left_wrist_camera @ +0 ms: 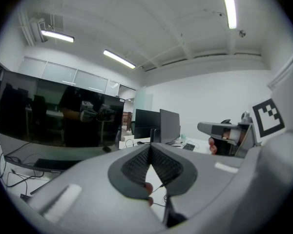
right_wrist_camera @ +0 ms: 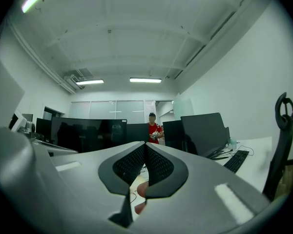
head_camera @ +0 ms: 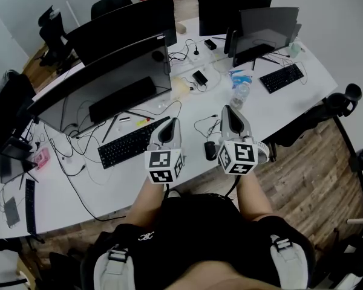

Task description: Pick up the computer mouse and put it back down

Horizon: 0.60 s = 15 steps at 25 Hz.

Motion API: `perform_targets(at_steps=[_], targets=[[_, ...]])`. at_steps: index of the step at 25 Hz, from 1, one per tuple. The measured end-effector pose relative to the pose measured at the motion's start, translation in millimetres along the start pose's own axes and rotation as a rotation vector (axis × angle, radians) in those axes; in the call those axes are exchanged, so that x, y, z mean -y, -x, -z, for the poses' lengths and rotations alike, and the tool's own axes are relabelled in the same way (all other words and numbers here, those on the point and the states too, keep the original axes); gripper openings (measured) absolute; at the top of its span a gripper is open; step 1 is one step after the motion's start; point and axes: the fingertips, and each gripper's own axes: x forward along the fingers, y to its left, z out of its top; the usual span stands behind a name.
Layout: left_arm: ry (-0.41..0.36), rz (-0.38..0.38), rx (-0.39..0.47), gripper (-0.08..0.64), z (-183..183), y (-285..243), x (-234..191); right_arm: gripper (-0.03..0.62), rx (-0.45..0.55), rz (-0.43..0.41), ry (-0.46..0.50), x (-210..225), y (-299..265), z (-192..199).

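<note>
Right hand-held gripper (head_camera: 226, 110) and left hand-held gripper (head_camera: 172, 121) hang side by side at the centre of the head view, over the near edge of the white worktop (head_camera: 290, 110). Each has its jaws pressed together on nothing, and both point out across the office rather than down. The computer mouse (head_camera: 210, 150) sits untouched on the worktop just below centre, between the two tools in the frame and closer to the right one, a short way in from the front edge. Its cable (head_camera: 199, 124) loops away toward the upper part of the frame. The pickup appears not yet begun: this looks like the approach. The next move would call for the nearer gripper to tip downward, spread its jaws wide enough to straddle the mouse's sides, and lower over it. Bare worktop surrounds the mouse on most sides. A black keyboard (head_camera: 132, 142) lies to the left and a water bottle (head_camera: 239, 94) stands well clear toward the upper right. The tight margins are the front edge just below the mouse, the cable that may tug on a lift, and an office chair (head_camera: 342, 98) at right.
</note>
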Motion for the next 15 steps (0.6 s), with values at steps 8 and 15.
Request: perform_targets(at_steps=[8, 15], targets=[[-0.006, -0.010, 0.010, 0.049, -1.5, 3.9, -2.9, 0.003, -0.020, -0.011, -0.014, -5.6, -1.2, 7.3], [-0.008, -0.012, 0.011, 0.050, -3.0, 8.0, -3.1, 0.003, -0.023, -0.022, -0.024, -9.7, 0.2, 7.2]])
